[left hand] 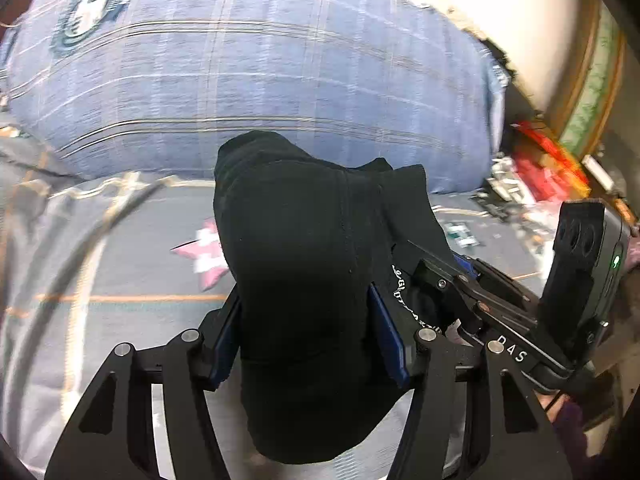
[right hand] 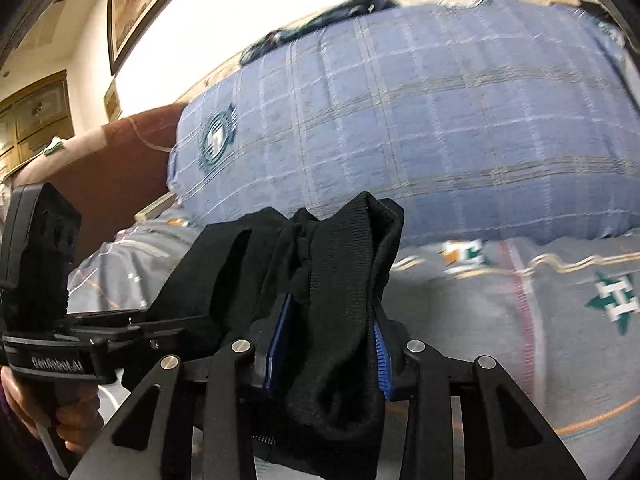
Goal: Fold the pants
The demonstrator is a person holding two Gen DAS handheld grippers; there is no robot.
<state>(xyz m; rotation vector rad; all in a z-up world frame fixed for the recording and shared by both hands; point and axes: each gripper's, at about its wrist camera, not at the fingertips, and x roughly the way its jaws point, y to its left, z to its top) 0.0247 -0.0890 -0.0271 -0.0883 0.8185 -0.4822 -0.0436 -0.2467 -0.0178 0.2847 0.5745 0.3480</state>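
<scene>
With a thick bunch of the black pants (left hand: 304, 280) clamped in the left tool (left hand: 308, 336) and their ribbed hem in the right tool (right hand: 326, 344), both grips should be raised evenly above the bed (right hand: 460, 320).

A home bedroom: patterned bedsheet (right hand: 500, 320), big plaid pillow (right hand: 440, 120), framed picture (right hand: 140, 4) on the wall.

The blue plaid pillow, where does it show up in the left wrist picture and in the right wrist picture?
Left wrist view: the blue plaid pillow fills the upper half, behind the black pants clamped in the left gripper.
Right wrist view: the pillow spans the upper right, behind the pants clamped in the right gripper.
Shared landmark: the round emblem on the pillow.
</scene>
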